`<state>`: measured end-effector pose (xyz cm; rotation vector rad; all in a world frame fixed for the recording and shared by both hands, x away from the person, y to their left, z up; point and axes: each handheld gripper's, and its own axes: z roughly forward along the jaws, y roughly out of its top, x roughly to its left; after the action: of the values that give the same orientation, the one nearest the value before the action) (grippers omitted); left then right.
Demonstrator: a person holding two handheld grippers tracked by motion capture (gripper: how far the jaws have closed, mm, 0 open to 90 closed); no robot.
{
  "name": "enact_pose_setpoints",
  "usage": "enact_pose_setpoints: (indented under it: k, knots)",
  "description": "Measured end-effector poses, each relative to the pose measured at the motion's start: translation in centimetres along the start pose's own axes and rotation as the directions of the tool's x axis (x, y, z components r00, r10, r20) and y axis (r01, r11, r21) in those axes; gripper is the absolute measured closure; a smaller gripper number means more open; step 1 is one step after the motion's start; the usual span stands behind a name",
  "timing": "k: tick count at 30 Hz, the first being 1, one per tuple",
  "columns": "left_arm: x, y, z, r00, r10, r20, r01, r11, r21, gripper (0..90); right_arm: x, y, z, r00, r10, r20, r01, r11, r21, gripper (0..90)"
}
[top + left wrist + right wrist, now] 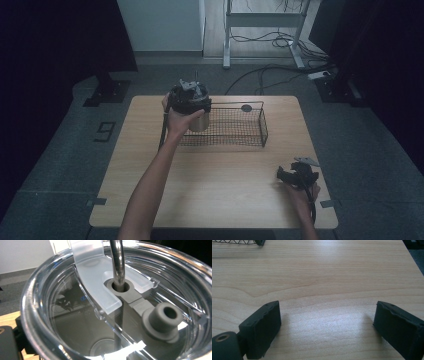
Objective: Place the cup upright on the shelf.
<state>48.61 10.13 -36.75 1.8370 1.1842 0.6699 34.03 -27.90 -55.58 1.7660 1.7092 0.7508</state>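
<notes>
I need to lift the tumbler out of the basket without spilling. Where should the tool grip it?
Grip the tumbler around its upper wall just under the clear lid, coming in from the side: it stands upright, and the metal straw blocks a top approach.

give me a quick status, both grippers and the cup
Left gripper over the cup at the wire basket's left end, grip unclear. Right gripper open, empty, low over bare table. Metal straw through clear lid.

A steel tumbler stands upright at the wire basket's nine-o'clock end. Its clear lid carries a metal straw through a grey grommet.
</notes>
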Motion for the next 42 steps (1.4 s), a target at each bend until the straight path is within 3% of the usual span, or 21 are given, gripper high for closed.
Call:
enact_pose_setpoints:
  k: [12,42]
  knots:
    - [0.5,-0.6,2.1,0.9994,-0.009,-0.034,0.010,0.9997,0.021,3.8,0.0,0.0,0.0,1.0000,0.004,0.002,-0.004,1.000,-0.001,7.8]
    - [0.1,-3.7,5.8,0.9990,-0.024,-0.038,0.027,0.9955,0.091,3.8,0.0,0.0,0.0,1.0000,0.003,0.001,-0.003,1.000,-0.001,8.0]
